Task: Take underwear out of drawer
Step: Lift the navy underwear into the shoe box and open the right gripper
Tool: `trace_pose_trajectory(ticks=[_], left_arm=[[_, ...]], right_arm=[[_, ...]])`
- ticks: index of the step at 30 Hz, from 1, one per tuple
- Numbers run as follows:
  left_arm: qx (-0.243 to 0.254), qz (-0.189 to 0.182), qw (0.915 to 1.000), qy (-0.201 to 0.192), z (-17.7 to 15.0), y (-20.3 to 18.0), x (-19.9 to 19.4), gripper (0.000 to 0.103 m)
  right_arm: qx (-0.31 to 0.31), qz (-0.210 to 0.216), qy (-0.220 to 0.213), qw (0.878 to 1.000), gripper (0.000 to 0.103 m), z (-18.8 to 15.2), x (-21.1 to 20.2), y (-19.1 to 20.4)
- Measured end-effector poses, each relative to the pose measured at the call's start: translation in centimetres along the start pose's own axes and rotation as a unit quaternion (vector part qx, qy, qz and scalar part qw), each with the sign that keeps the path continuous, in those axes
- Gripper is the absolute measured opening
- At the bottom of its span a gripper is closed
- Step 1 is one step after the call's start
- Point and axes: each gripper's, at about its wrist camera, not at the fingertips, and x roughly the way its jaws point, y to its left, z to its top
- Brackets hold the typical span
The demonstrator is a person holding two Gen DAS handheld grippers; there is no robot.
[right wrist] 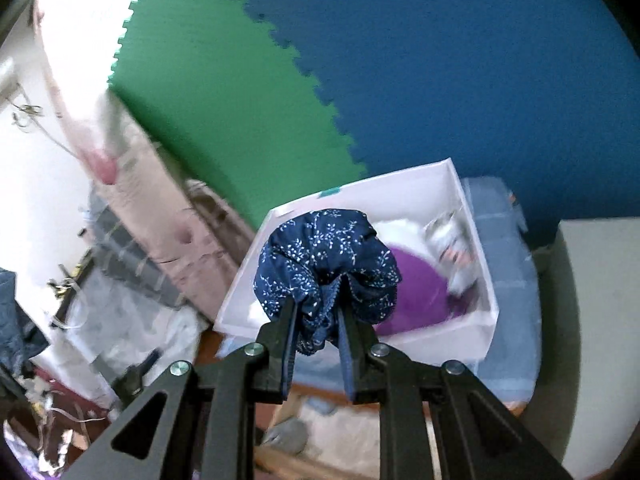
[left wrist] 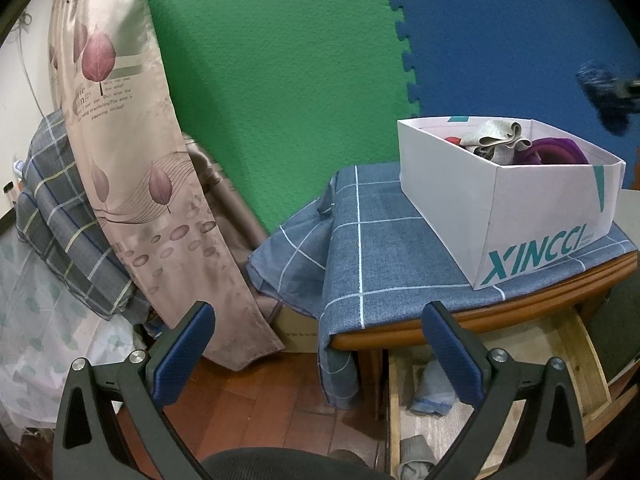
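My right gripper (right wrist: 318, 308) is shut on a bunched piece of navy underwear (right wrist: 326, 256) with a small white floral print, held in the air above the white box (right wrist: 256, 280). In the left wrist view the same navy underwear (left wrist: 604, 94) shows as a dark blur at the far right, above the white XINCCI box (left wrist: 520, 220). The box holds purple (left wrist: 560, 150) and grey cloth (left wrist: 498, 138). My left gripper (left wrist: 320, 354) stands open and empty in front of the table. Below it the wooden drawer (left wrist: 580, 340) is pulled out, with grey cloth pieces (left wrist: 434, 388) inside.
The box sits on a low wooden table (left wrist: 460, 320) covered by a blue checked cloth (left wrist: 384, 240). A beige leaf-print curtain (left wrist: 132, 152) hangs at left beside a bed with plaid bedding (left wrist: 60, 208). Green and blue foam mats (left wrist: 280, 80) line the wall. Dark chair edge (left wrist: 280, 464) below.
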Motion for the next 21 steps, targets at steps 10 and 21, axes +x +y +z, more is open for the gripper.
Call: trace_pose_trajectory(ticks=[10,21], left_arm=[[0.001,0.0,1.0,0.0,-0.1,-0.2,0.0,0.103],[0.003,-0.001,1.0,-0.001,0.2,-0.5,0.1,0.103]], right_arm=[[0.036,-0.066,0.044,0.996,0.018,4.5,8.8,-4.5],[0.027,-0.117,0.091,0.989,0.018,5.7,13.8,-5.3]])
